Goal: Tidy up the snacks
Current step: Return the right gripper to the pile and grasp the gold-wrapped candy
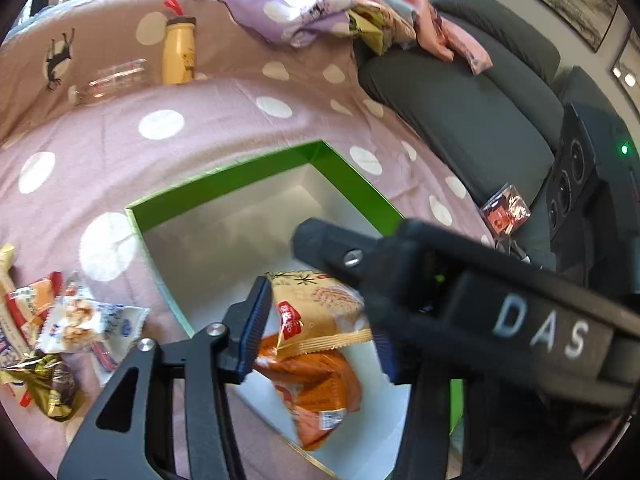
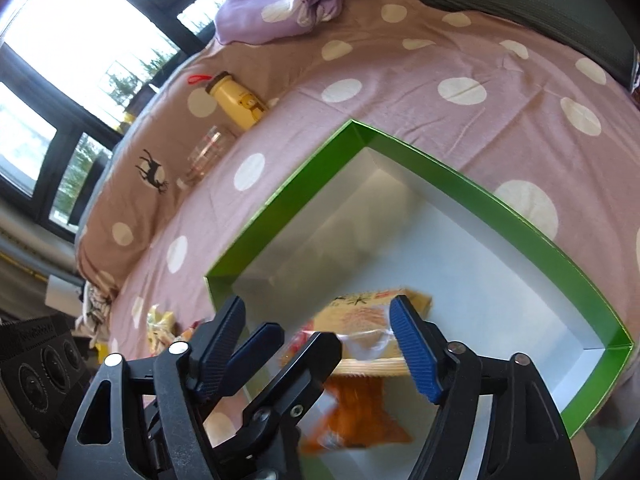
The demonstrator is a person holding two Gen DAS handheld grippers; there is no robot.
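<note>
**Both grippers apart over the green box**

The left gripper [image 1: 320, 328] and right gripper [image 2: 316, 344] stand parted, gripping nothing. Below them a yellow snack packet [image 1: 320, 308] lies on an orange packet [image 1: 320, 388] inside the green box [image 2: 280, 200]. More snacks [image 1: 60, 332] lie outside on the spotted cloth [image 1: 200, 128].

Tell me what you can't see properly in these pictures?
- Left view: the right tongs cover the box's near corner and part of the yellow packet.
- Right view: the orange packet is blurred and partly behind the left tongs.
- Left view: the snack pile is cut off by the edge; its print is too small.
</note>
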